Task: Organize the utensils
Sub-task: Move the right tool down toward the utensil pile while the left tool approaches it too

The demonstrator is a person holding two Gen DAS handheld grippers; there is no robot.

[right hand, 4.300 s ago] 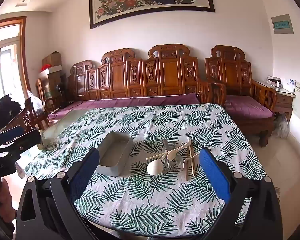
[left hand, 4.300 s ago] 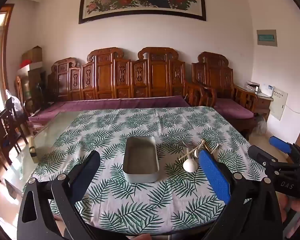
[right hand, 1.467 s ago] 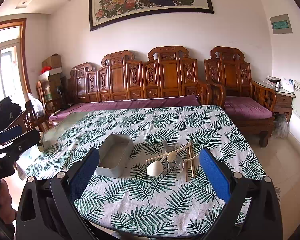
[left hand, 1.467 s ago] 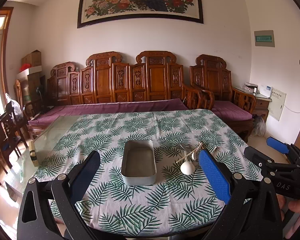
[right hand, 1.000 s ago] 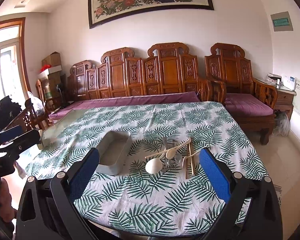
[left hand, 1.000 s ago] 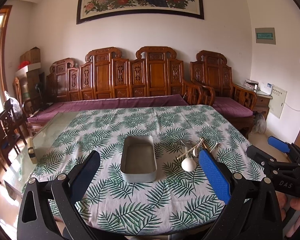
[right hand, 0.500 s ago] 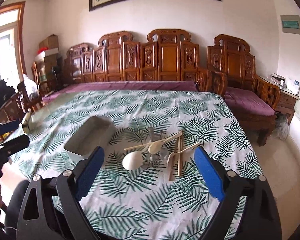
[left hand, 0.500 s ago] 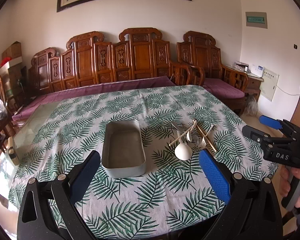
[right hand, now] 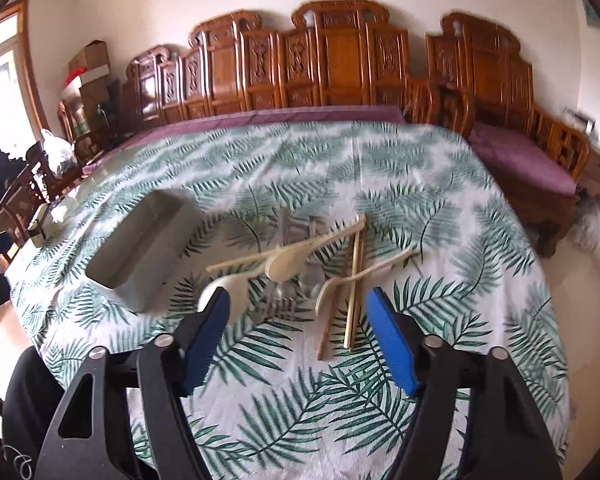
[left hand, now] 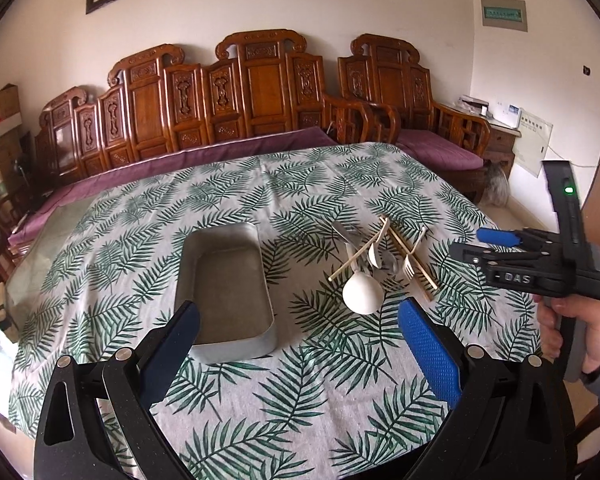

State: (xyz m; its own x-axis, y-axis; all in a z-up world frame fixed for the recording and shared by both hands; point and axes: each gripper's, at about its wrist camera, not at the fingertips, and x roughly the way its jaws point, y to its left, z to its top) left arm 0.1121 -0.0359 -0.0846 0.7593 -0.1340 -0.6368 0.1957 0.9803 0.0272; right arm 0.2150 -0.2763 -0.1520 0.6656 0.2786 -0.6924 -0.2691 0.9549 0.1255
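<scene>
Leftmost, the left hand-held gripper point(left hand: 298, 338) hangs spread and empty over the near end of the metal tray point(left hand: 225, 284) on the table point(left hand: 300, 408). Just right of the tray lies the utensil pile point(right hand: 300, 276); above it the right hand-held gripper point(right hand: 296, 336) is closing, nothing between its jaws.

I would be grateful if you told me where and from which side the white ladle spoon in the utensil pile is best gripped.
Probably grip the white ladle spoon at the neck just behind its round bowl, coming from above on the near, tray-facing side. The bowl lies clear at the front of the pile, while its handle runs back under the chopsticks and fork. The right gripper, nothing between its closing jaws, is nearest.
</scene>
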